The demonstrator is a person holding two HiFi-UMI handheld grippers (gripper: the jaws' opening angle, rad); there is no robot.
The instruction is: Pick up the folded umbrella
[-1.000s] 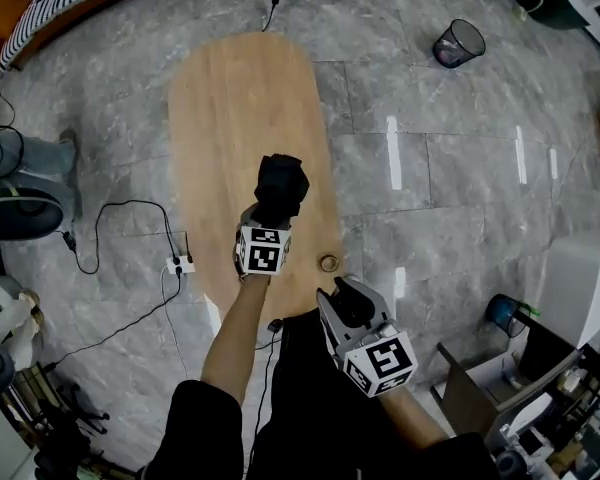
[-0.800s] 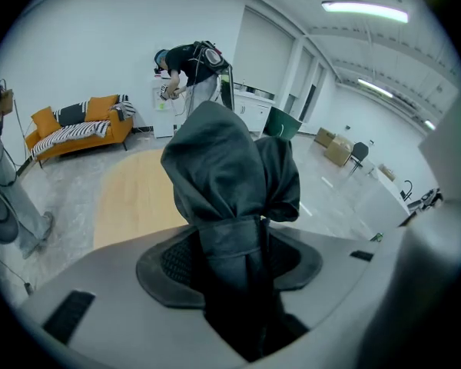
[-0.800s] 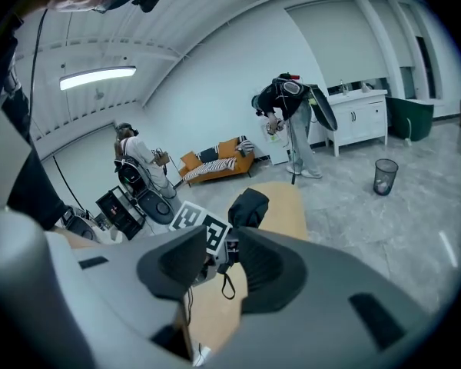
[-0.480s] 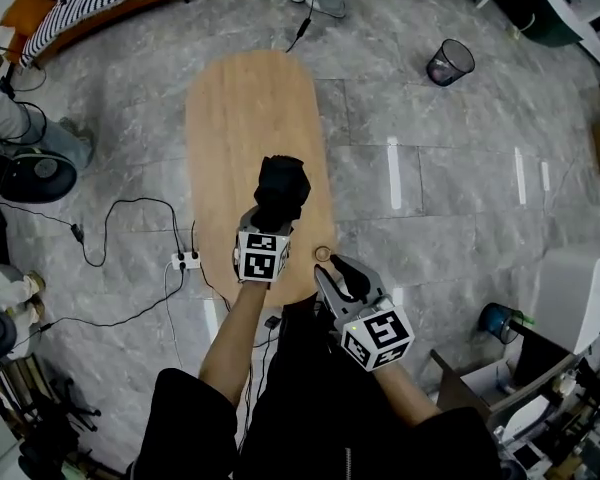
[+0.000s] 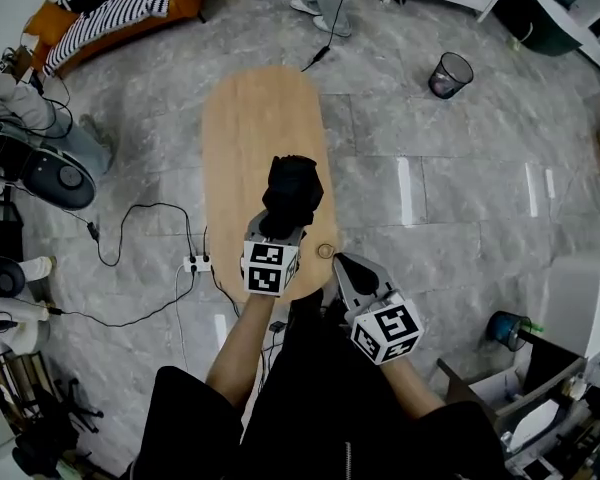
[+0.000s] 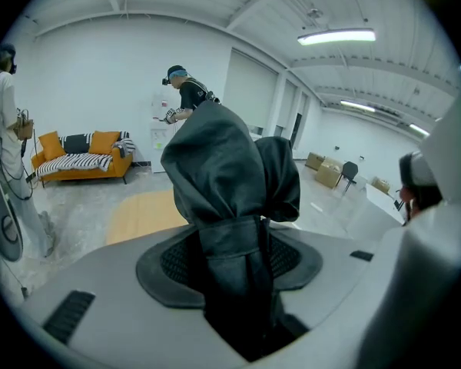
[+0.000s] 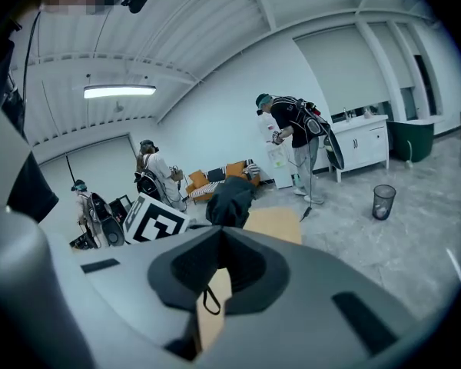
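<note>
- The left gripper point(image 5: 283, 231) is clamped on the narrow end of a black folded umbrella point(image 5: 294, 190); the bunched fabric sticks out beyond its jaws.
- Beneath that gripper lies a light wooden table point(image 5: 255, 118) (oval, on a grey stone floor point(image 5: 460, 188)).
- The right gripper point(image 5: 346, 265), just beside the left and nearer the person, has just closed its jaws together, with nothing held between them.

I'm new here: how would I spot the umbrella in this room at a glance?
Find the long oval wooden table in the middle of the grey stone floor. Over its near end, the left gripper clamps the folded umbrella. It is a crumpled black fabric bundle held up off the table, unlike the small tan ring lying flat on the wood beside it.
</note>
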